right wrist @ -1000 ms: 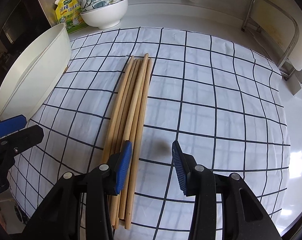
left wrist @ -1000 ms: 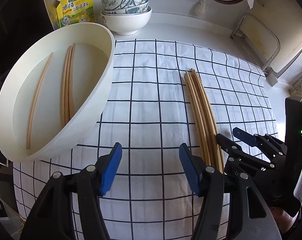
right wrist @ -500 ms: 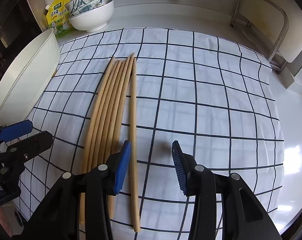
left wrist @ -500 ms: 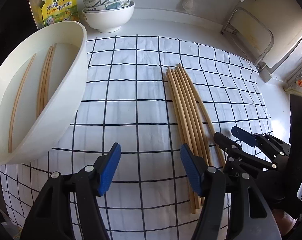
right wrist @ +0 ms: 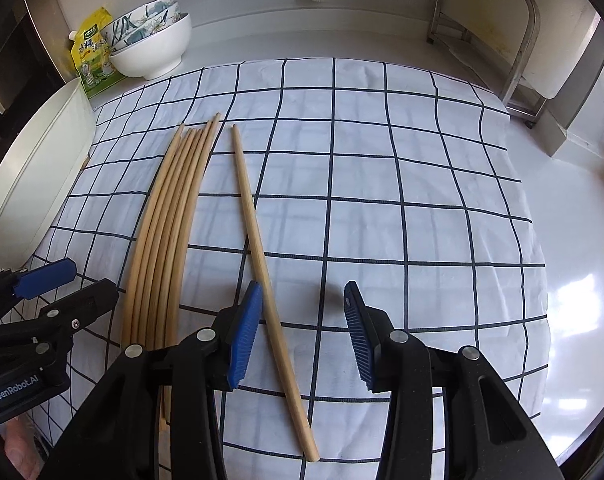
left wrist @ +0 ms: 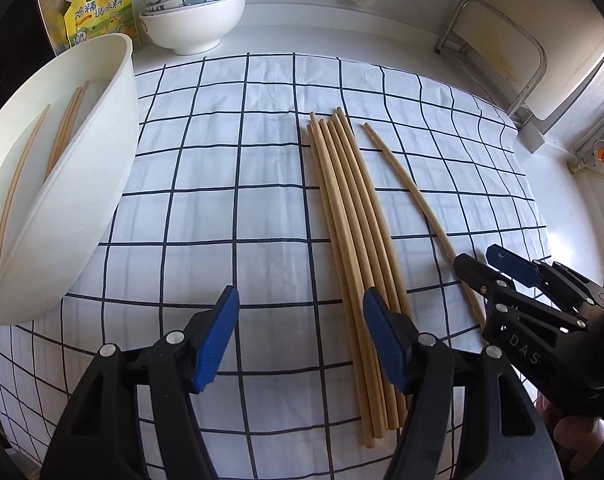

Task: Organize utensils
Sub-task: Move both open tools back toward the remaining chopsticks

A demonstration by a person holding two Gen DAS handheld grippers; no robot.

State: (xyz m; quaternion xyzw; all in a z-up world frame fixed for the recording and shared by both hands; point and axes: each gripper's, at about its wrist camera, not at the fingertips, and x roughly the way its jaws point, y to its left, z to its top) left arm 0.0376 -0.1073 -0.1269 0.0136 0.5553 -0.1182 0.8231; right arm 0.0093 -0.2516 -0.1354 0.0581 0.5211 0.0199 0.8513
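Several wooden chopsticks lie in a bundle on the checked cloth. A single chopstick lies apart to their right. My right gripper is open low over the cloth. The single chopstick runs through its gap close to the left pad, unpressed. My left gripper hovers with its jaws opening. Only cloth shows between them, and the bundle passes under its right pad. A white oval tub on the left holds three chopsticks.
Stacked bowls and a yellow seasoning pouch stand at the back left. A metal rack stands at the back right. White counter lies right of the cloth, with a wall socket beyond.
One chopstick has slid right, away from the bundle, along with my right gripper. My left gripper has also moved right, leaving the tub farther left, and its jaws stand slightly wider.
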